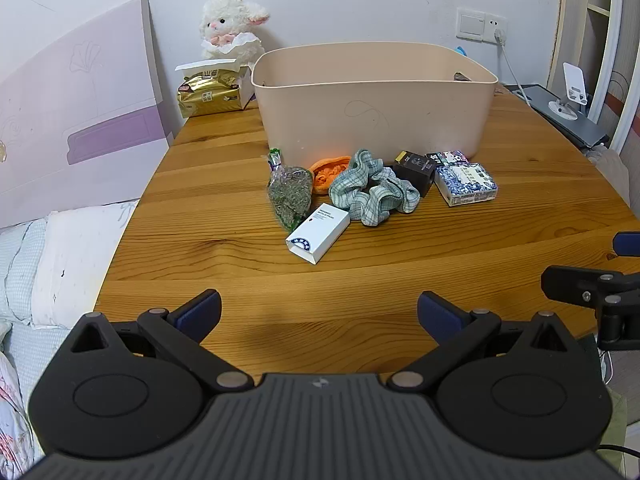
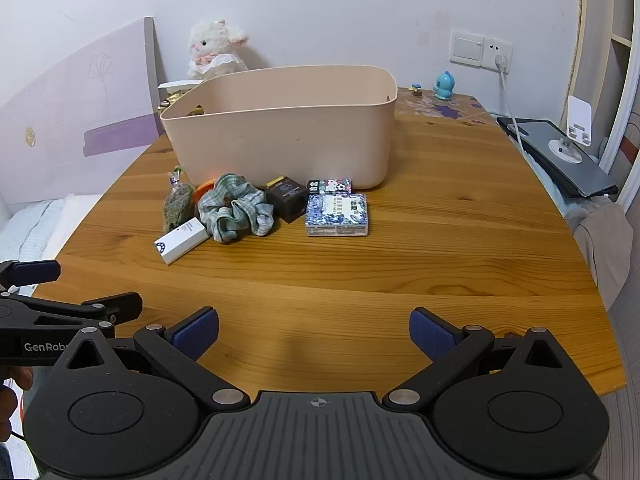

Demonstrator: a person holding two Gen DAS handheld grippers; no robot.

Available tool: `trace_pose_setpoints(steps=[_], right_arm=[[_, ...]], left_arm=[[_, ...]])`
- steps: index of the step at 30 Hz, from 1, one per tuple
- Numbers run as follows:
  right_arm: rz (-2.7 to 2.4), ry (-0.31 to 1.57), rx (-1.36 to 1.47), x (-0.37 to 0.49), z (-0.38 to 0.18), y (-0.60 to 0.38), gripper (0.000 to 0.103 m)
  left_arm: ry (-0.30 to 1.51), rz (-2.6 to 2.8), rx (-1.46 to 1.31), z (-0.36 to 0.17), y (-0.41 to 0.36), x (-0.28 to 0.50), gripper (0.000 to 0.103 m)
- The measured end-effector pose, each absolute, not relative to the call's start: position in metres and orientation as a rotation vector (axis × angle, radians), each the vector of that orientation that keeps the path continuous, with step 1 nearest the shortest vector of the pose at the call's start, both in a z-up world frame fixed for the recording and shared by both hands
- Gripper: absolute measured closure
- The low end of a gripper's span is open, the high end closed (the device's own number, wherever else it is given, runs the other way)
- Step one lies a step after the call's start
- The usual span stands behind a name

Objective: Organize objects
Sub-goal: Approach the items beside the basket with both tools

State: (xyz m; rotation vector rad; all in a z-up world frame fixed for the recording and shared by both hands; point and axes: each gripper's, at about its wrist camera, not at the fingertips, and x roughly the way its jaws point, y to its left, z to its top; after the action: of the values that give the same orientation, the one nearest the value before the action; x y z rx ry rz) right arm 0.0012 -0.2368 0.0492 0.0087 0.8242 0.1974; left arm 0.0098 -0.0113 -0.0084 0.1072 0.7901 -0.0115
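Note:
A beige plastic bin stands on the wooden table. In front of it lie a bag of dried green leaves, an orange item, a crumpled green checked cloth, a white box, a black box, a small patterned box and a blue-white tissue pack. My left gripper is open above the near table edge, nothing between its fingers. My right gripper is open too, well short of the objects.
A plush lamb and a gold tissue pack sit behind the bin at the left. A blue figurine, a wall socket with cable and a phone stand are at the right. A bed lies left of the table.

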Motion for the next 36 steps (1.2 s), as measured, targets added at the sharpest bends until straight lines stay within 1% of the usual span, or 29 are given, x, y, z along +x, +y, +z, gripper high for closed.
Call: trace_pose_setpoints(steps=[36], right_arm=[[0.198,0.845,0.007,0.015,0.045,-0.23,0.0]], left_arm=[[0.799,-0.016,0.094,-0.012,-0.006,0.015,0.0]])
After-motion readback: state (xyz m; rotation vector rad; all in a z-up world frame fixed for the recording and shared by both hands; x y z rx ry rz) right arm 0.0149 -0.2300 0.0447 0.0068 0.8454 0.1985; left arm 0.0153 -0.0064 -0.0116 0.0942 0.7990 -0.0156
